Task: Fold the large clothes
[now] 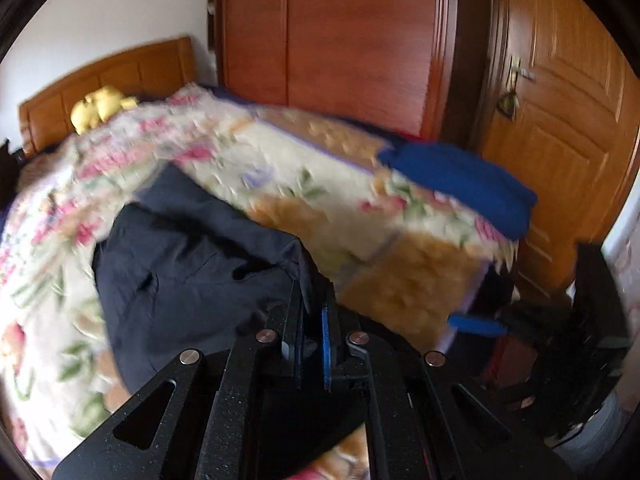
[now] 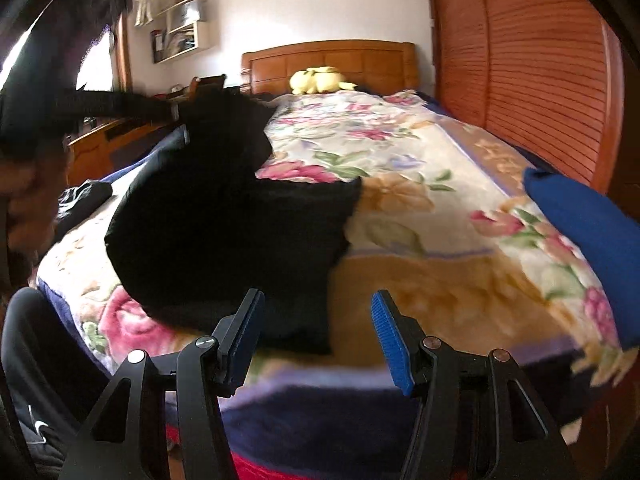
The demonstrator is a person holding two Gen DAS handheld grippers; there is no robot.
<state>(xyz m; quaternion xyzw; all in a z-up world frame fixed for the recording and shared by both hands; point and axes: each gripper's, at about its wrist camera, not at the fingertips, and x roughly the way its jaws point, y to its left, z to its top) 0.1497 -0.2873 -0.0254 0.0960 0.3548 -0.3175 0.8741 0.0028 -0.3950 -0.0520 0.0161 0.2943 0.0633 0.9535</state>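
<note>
left gripper (image 1: 310, 316) jaws clamped on dark navy fabric garment (image 1: 192, 264); right gripper (image 2: 318, 334) jaws apart, empty, garment just ahead on floral plush blanket (image 2: 420, 200); wooden wardrobe (image 2: 540, 80) beyond.

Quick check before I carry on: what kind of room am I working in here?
Most likely a home bedroom: a bed with a wooden headboard and floral blanket, a tall wardrobe beside it, and a door. A yellow plush toy sits by the headboard.

The floral blanket (image 1: 280, 184) is smeared by motion blur in the left wrist view. The blue garment (image 2: 592, 240) is cut off at three o'clock in the right wrist view. The shelf (image 2: 182, 28) contents at eleven o'clock cannot be identified.
</note>
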